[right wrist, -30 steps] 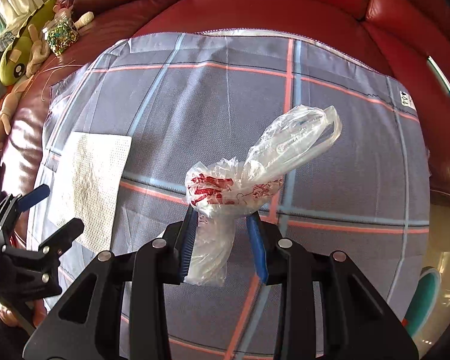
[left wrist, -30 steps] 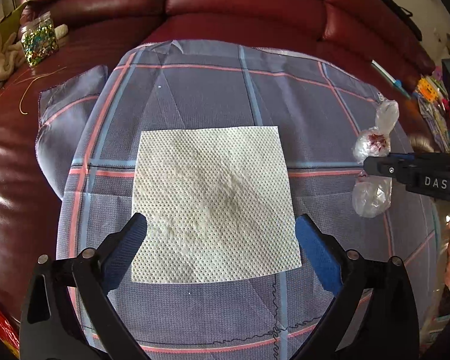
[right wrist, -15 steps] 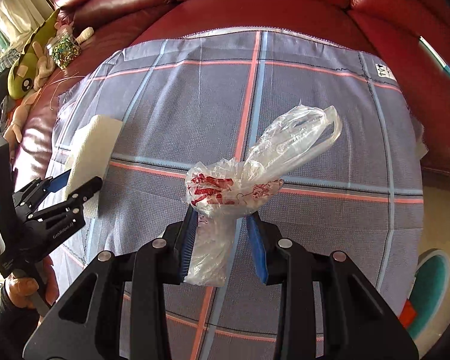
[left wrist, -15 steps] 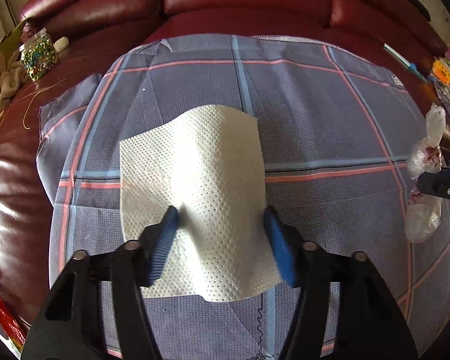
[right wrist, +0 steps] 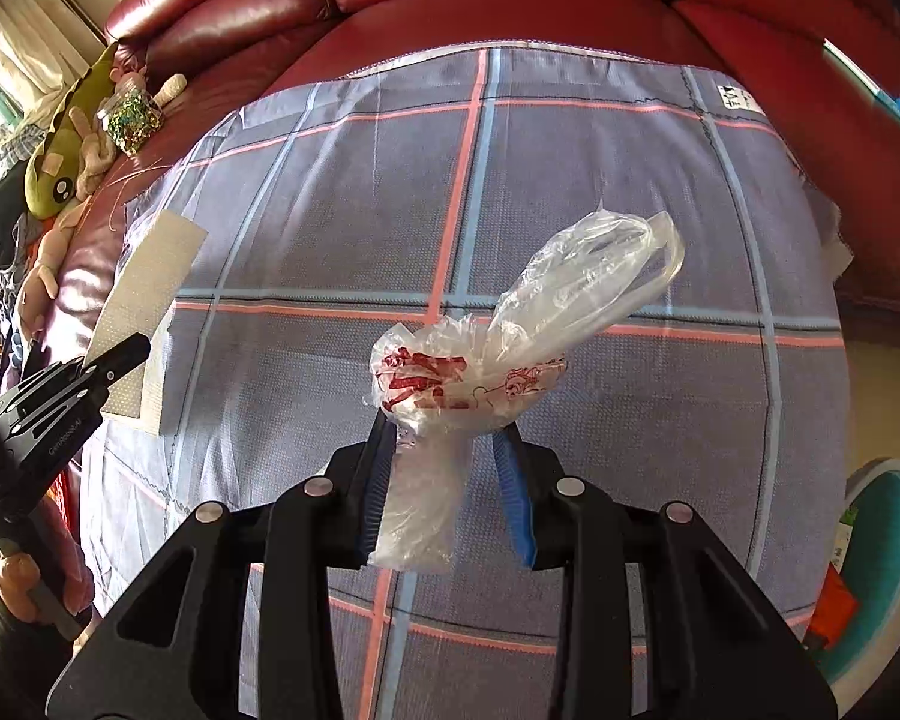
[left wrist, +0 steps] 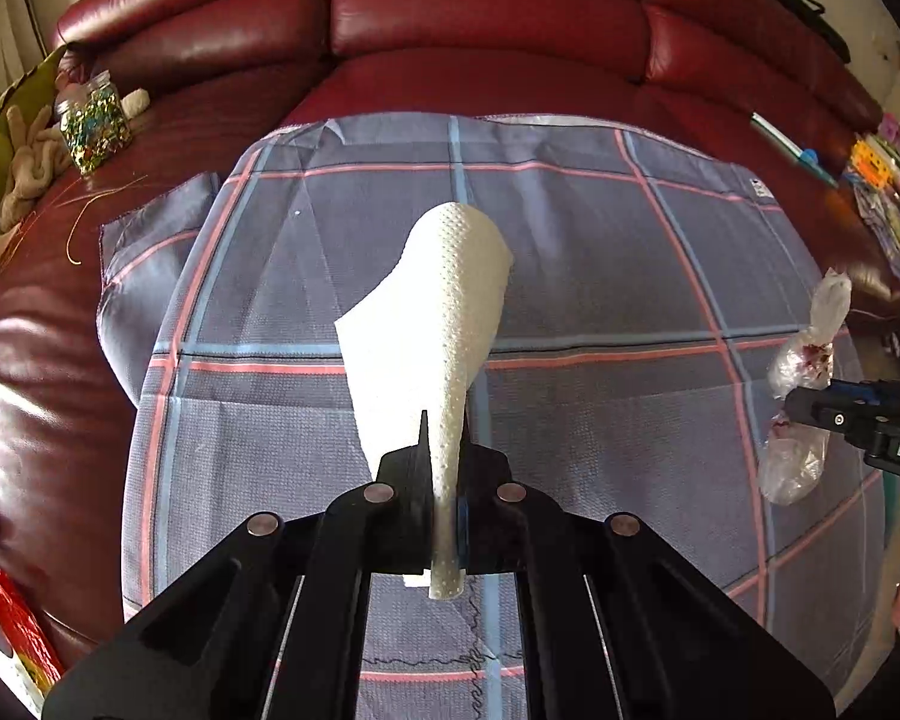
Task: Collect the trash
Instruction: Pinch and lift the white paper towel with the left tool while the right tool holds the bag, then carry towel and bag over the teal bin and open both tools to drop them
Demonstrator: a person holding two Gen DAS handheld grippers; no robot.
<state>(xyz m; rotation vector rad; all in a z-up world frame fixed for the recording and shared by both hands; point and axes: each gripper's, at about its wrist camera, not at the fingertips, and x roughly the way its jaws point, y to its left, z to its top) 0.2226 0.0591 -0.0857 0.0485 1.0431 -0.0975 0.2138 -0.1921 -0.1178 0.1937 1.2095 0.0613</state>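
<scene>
My left hand-held gripper point(left wrist: 444, 480) has just pinched the paper towel point(left wrist: 444, 312) up; right one point(right wrist: 444, 480) grips the plastic bag point(right wrist: 510, 348). Both pieces collected.

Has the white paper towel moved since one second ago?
Yes. The paper towel lay flat on the plaid cloth; now the left gripper, whose jaws have just been closing, pinches it folded and lifted off the cloth.

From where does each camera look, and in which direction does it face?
Left wrist: on the left gripper, facing down at the cloth; its jaws pinch a tissue.
Right wrist: on the right gripper, facing down at the cloth; its jaws grip a bag.
Shared: both show the sofa, tissue, bag and each other's gripper.
</scene>
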